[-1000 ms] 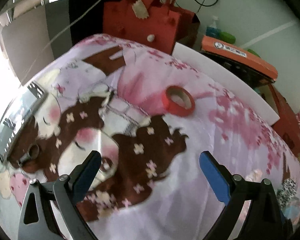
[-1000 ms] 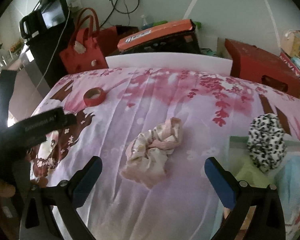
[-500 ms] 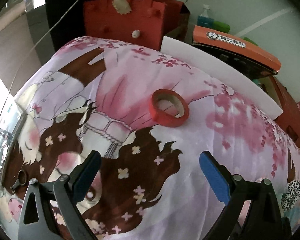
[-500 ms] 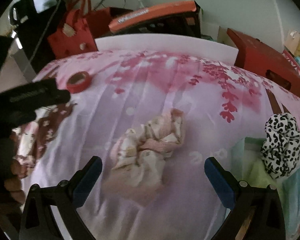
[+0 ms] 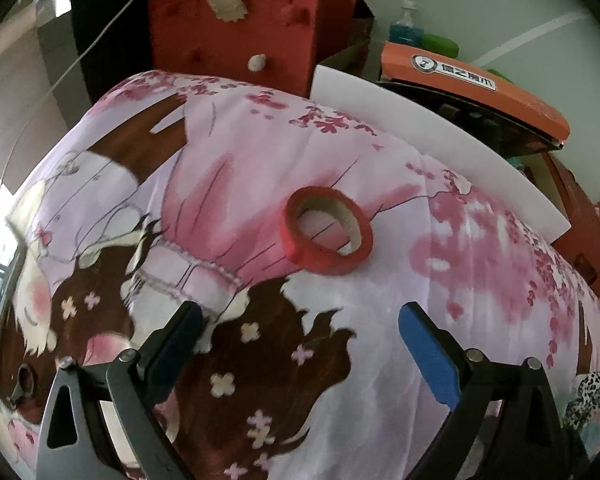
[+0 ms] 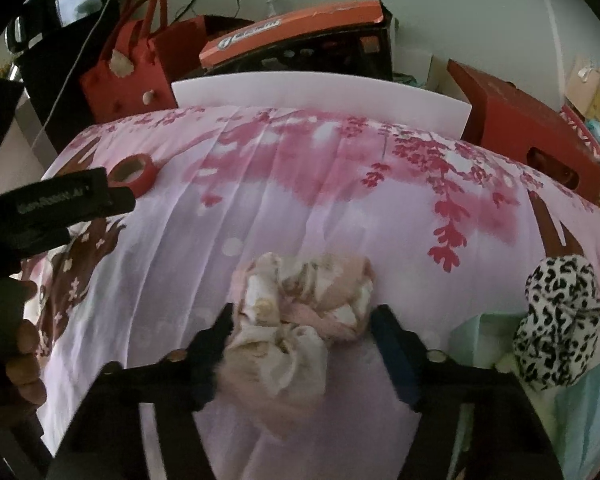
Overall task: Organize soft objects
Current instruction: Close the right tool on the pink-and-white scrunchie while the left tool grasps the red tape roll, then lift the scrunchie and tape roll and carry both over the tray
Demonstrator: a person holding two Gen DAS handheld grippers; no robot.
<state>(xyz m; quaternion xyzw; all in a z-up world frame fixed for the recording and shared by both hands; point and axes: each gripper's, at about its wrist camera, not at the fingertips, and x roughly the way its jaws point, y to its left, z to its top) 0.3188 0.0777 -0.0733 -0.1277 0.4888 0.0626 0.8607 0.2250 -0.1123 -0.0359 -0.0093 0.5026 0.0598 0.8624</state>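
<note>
The cloth [image 6: 300,208] covers the whole table and it falls away at the left edge and at the near corners. Along the far edge a white board [image 6: 320,92] stands, and behind it are a red bag [image 6: 128,80], an orange box [image 6: 292,28] and a red box [image 6: 528,128]. The middle of the cloth is free.

The pink scrunchie [image 6: 300,312] lies on the cloth between the fingers of the right gripper [image 6: 300,332]. The jaws are closing around it; the left finger is at its edge, but if the pads already press I cannot tell. A leopard scrunchie [image 6: 560,320] sits to the right, on a pale green thing [image 6: 480,336], well apart from the jaws.

The left gripper [image 5: 300,336] is spread wide with nothing between its fingers. A red tape roll [image 5: 326,232] lies just beyond its tips, not touching
</note>
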